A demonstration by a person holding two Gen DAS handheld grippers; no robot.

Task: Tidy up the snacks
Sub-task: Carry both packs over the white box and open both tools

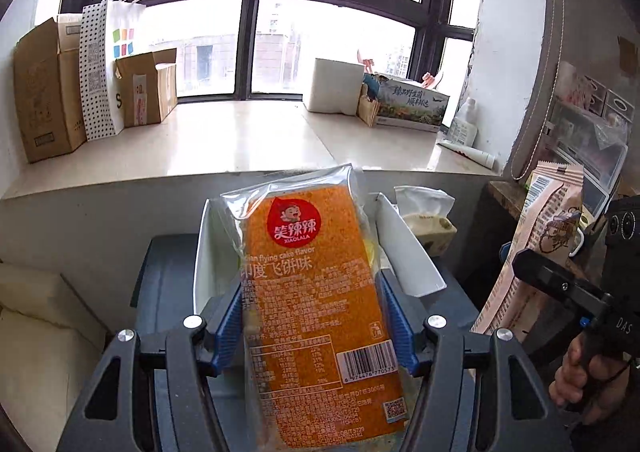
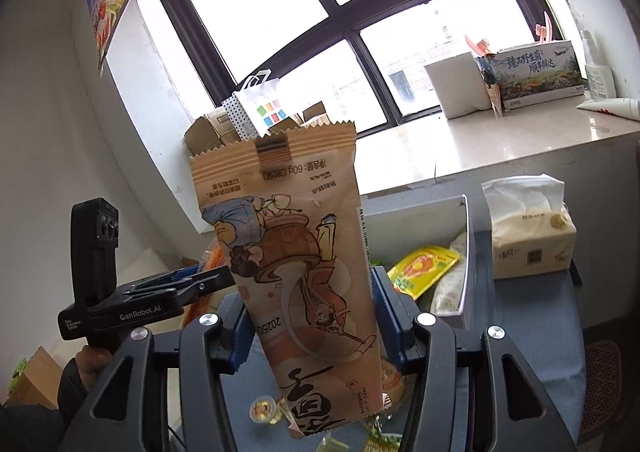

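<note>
My left gripper [image 1: 312,316] is shut on an orange snack packet [image 1: 316,300] with a red round logo, held upright above a white bin [image 1: 408,248]. My right gripper [image 2: 308,316] is shut on a tan snack packet [image 2: 292,252] with a cartoon print, upside down, its blue pads pressing both sides. That tan packet [image 1: 536,248] and the right gripper's body also show at the right edge of the left wrist view. The white bin [image 2: 466,252] holds a yellow packet [image 2: 424,268] and a pale bag. Small loose snacks [image 2: 264,410] lie on the blue surface below.
A tissue pack [image 2: 532,240] stands right of the bin. Behind runs a window sill [image 1: 248,140] with cardboard boxes [image 1: 48,92], a spotted paper bag [image 1: 96,68], a white box [image 1: 336,86] and a printed carton [image 1: 412,104]. A person's hand [image 1: 580,368] grips the right handle.
</note>
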